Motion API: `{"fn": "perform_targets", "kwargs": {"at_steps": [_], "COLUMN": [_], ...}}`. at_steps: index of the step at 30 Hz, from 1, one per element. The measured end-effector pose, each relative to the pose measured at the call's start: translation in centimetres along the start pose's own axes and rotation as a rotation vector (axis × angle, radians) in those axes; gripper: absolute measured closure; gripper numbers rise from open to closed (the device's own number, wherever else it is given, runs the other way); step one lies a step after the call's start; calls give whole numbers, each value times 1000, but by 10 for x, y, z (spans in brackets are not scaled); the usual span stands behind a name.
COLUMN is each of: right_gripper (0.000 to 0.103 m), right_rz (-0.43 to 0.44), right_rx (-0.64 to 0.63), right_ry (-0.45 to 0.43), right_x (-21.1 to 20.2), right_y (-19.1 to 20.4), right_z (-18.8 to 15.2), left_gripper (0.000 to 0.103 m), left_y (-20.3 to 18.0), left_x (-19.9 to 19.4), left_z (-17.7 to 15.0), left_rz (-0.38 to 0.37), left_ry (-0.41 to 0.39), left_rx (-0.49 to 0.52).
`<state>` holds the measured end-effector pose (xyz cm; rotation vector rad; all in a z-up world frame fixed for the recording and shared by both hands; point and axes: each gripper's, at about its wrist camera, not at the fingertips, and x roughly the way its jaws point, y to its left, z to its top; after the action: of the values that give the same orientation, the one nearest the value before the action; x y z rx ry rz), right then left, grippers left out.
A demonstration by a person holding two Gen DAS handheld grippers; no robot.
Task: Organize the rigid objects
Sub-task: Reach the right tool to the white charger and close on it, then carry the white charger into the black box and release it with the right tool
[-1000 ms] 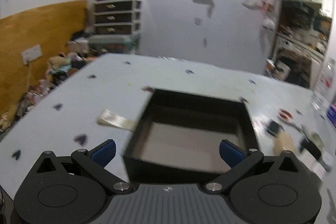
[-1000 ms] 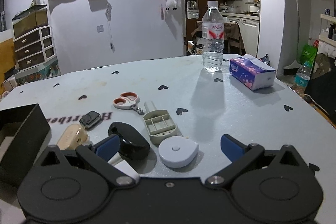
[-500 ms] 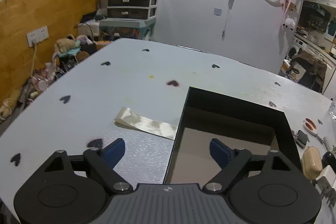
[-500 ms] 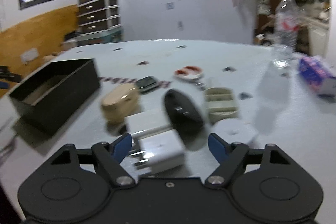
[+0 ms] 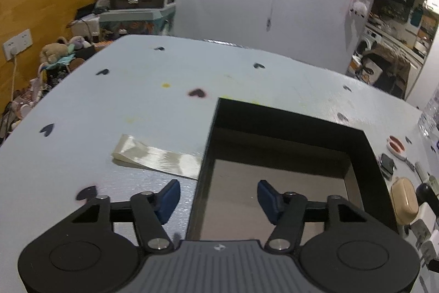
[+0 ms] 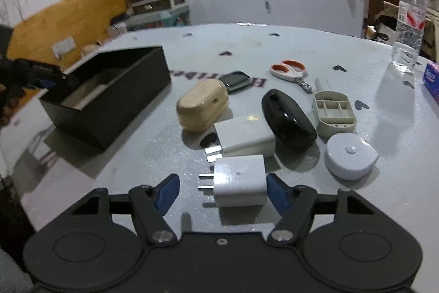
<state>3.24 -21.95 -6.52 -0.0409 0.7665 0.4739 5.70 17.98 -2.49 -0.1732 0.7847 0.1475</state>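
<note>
Right fingers [image 6: 266, 190] closing around white charger [image 6: 240, 184], left fingers [image 5: 170, 198] closing astride black box [image 5: 204, 169] wall

left wrist view looking steeply down, close over black box [image 5: 288, 155], right wrist view angling down over near clutter, sharing that box [image 6: 109, 98] far left

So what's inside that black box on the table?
The black box appears empty: only its bare greyish floor shows in the left wrist view. The left gripper covers the nearest strip of the floor.
</note>
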Motion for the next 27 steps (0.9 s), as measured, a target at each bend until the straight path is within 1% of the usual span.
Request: {"fn": "perform_targets", "kwargs": {"at_steps": [1, 2, 8, 11, 13, 16, 20, 24, 27], "right_gripper": [40, 41, 44, 45, 45, 45, 45, 45, 45], "right_rz": [-22, -43, -124, -139, -149, -162, -170, -155, -140], "right_rx": [6, 11, -17, -19, -12, 14, 44, 39, 25], "right_ry": [13, 21, 41, 46, 51, 42, 16, -17, -40], "right_x": [2, 5, 12, 10, 8, 3, -5, -10, -10], "right_y": [2, 3, 13, 16, 19, 20, 21, 26, 32], "right_z": [1, 3, 4, 3, 2, 2, 7, 21, 38], "left_gripper": [50, 52, 66, 81, 99, 100, 100, 101, 101], "left_y": [0, -1, 0, 2, 5, 12, 12, 13, 14], "left_x": [2, 5, 10, 15, 17, 17, 16, 16, 16], "left_z": [1, 2, 7, 8, 9, 9, 8, 8, 9], "left_rz": [-5, -12, -8, 14, 42, 17, 10, -1, -11], "left_ry": [9, 17, 39, 46, 42, 39, 29, 29, 32], "left_rx": [6, 13, 68, 90, 93, 74, 79, 89, 99]}}
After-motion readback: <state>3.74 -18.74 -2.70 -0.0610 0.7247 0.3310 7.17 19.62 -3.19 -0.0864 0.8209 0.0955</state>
